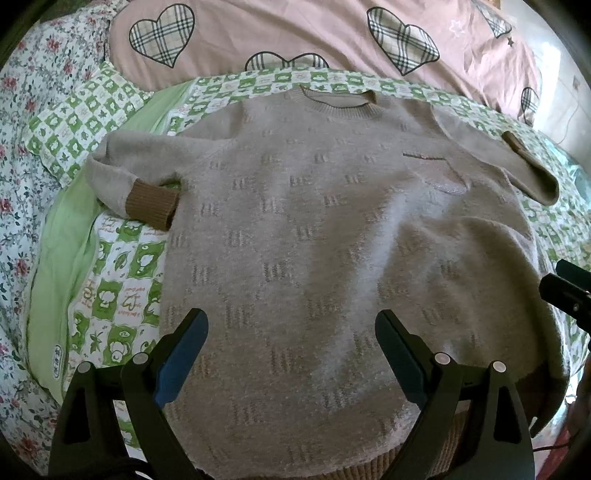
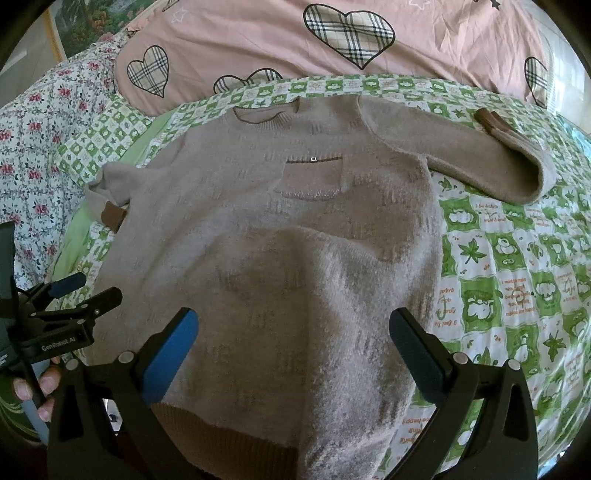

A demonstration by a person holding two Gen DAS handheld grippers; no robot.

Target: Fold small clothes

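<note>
A small beige knit sweater with brown cuffs and hem lies face up on a green-and-white checked quilt; it also shows in the right wrist view. Both sleeves are bent back toward the body; the left cuff lies beside the torso and the right cuff lies near the shoulder. My left gripper is open, empty, above the lower left of the sweater. My right gripper is open, empty, above the lower right. A raised fold crosses the sweater's lower right.
A pink duvet with plaid hearts lies beyond the collar. A floral sheet runs along the left. The quilt extends right of the sweater. A hand holds the left gripper at the left edge.
</note>
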